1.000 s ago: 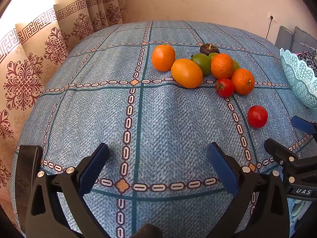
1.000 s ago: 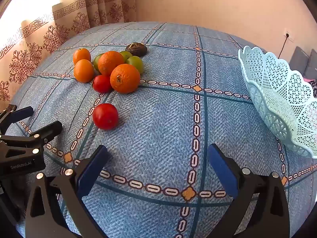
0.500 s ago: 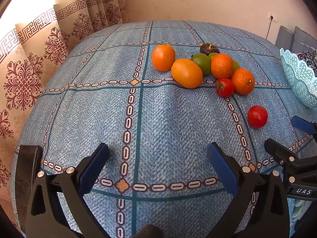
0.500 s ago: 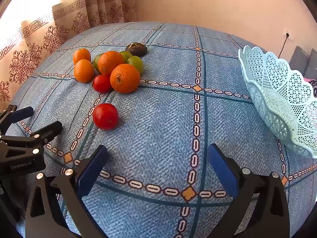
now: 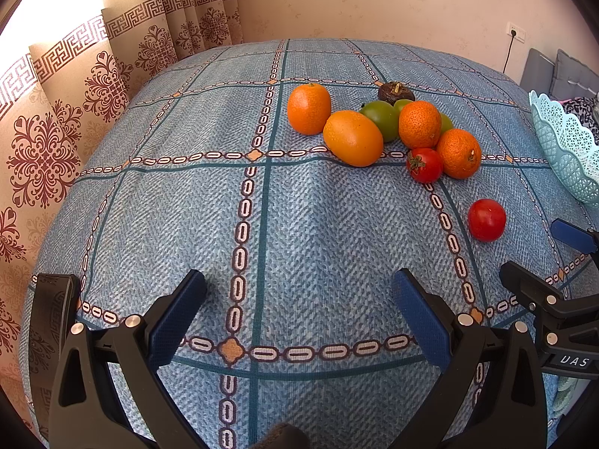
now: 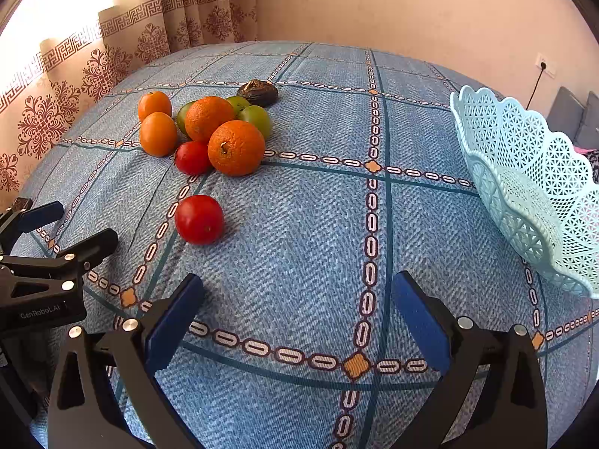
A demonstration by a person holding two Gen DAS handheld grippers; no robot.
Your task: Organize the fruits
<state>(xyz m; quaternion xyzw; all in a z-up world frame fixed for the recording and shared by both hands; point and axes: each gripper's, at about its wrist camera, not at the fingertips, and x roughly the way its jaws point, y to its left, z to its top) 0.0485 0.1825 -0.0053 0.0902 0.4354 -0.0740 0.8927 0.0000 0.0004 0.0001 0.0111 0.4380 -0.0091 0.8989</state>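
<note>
Sitting apart from fruit cluster (image 6: 209,131): glossy round red tomato (image 6: 199,219)

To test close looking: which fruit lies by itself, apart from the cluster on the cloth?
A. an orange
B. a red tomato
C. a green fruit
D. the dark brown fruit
B: the red tomato sits alone on the tablecloth, nearer the grippers, while the oranges, green fruits and dark fruit stay bunched.

basket (image 5: 561,142) cropped, green fruits (image 6: 258,119) half-hidden
</note>
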